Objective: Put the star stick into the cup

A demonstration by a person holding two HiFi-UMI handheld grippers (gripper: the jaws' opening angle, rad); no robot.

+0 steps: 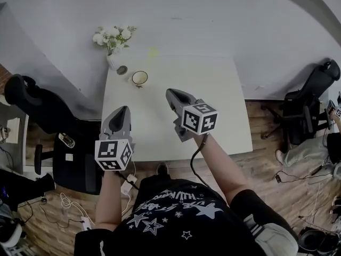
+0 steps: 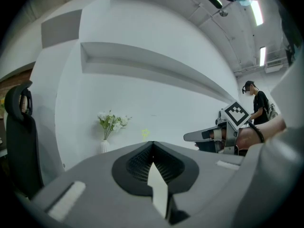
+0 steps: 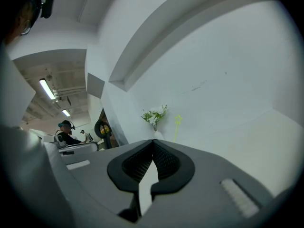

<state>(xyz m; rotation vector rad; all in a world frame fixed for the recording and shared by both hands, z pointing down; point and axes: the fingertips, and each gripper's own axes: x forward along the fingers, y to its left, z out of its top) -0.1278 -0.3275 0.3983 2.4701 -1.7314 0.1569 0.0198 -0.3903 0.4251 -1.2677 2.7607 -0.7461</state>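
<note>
A pale yellow star stick [image 1: 153,52] stands near the far edge of the white table [image 1: 224,105]; it also shows small in the left gripper view [image 2: 145,134] and in the right gripper view [image 3: 178,120]. A white cup [image 1: 139,78] with a dark rim sits at the table's back left, apart from the stick. My left gripper [image 1: 124,109] hovers over the table's front left, shut and holding nothing [image 2: 152,144]. My right gripper [image 1: 169,92] is mid-table, short of the cup, also shut and holding nothing [image 3: 153,141]. Neither gripper view shows the cup.
A white vase of white flowers [image 1: 113,46] stands at the back left corner, with a small dark round object [image 1: 122,70] beside it. Black office chairs stand left [image 1: 32,103] and right [image 1: 311,103] of the table. Cables lie on the wooden floor [image 1: 69,204].
</note>
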